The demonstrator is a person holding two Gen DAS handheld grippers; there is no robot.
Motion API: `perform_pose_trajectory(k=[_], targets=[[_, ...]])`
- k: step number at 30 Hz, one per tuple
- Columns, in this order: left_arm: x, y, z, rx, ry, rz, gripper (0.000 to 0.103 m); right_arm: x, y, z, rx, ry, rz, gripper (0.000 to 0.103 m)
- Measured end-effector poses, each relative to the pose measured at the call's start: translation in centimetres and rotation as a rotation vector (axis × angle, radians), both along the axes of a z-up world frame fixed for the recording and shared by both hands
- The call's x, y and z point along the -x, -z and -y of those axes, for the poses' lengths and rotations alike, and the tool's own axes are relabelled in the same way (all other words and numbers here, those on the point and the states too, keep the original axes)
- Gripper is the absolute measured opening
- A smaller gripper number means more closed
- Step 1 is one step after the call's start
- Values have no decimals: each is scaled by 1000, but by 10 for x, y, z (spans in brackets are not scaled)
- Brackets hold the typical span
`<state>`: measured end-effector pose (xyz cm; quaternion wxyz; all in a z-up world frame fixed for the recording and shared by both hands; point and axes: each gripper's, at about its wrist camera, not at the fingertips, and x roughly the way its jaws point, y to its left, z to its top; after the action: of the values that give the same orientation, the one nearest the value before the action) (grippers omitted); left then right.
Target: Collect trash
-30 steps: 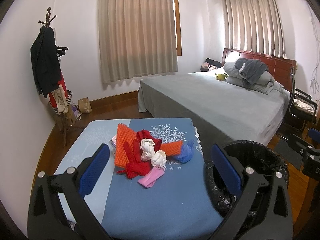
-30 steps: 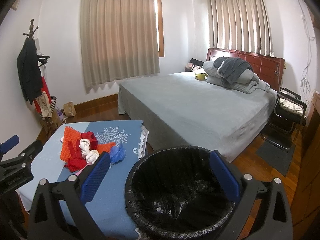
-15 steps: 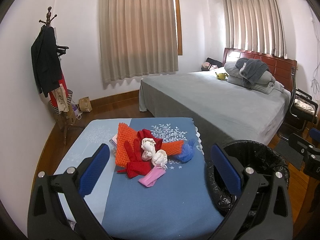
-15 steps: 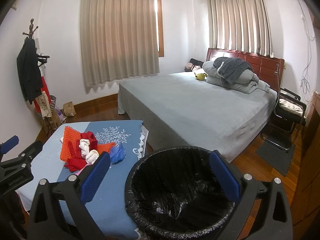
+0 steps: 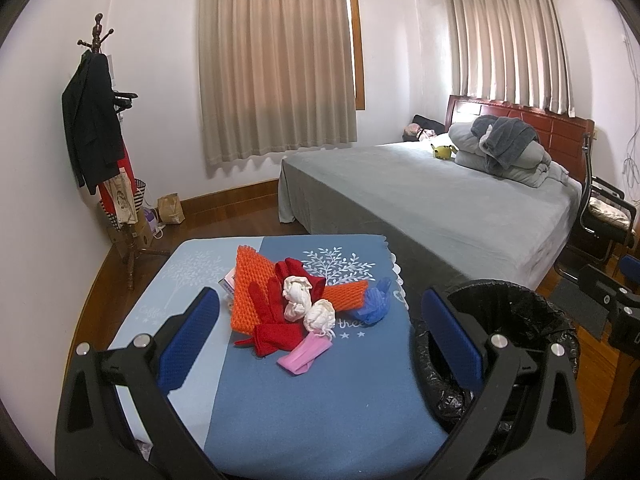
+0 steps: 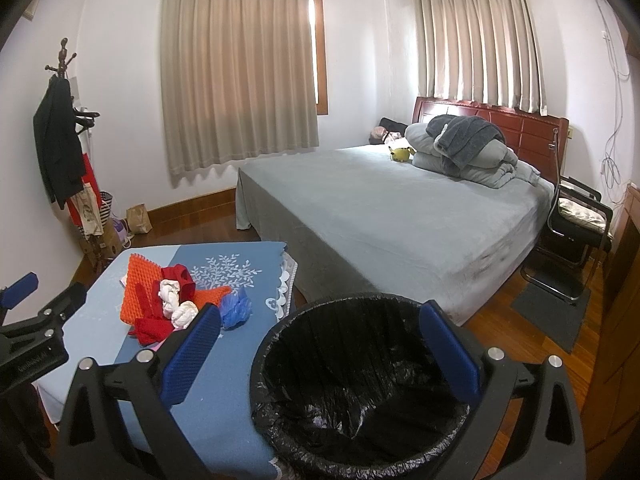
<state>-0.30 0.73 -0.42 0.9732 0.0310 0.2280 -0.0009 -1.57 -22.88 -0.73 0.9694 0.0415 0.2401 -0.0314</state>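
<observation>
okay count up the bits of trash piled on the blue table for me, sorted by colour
Orange: 2, a foam net and a second net piece
Red: 2, a glove and a red cloth
White: 2, tissue wads
Blue: 1, a crumpled glove
Pink: 1, a face mask
Total: 8

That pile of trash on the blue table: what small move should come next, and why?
Probably ease the open left hand-held gripper forward onto the pink mask: it lies nearest, and the bin looks empty.
</observation>
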Motion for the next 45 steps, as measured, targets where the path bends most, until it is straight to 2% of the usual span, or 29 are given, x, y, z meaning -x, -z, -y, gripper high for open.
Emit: perform_pose_trajectory(k=[17,25,29,33,38,41,45], targets=[[0,2,-1,2,-3,-4,98,0,0,2,2,-4,0,97],[1,7,-6,8,-11,-9,98,-7,-1,-12,4,-17,-4,97],[-6,19,-16,28,-37,-22,98,-13,5,-17,-2,-33,-11,97],[-15,35,-30,11,-79,-42,98,-30,19,-28,-14,-58,-29,97],[-35,60,-63,13,-162,-108,98,-55,39,-44,-46,-101,-41,97],[-46,77,-81,-26,-208,-123,98,-74,55,-60,-56,-119,-41,97],[-61,92,-102,-19,-237,-133,98,-98,73,-84,-42,-151,-54,96]])
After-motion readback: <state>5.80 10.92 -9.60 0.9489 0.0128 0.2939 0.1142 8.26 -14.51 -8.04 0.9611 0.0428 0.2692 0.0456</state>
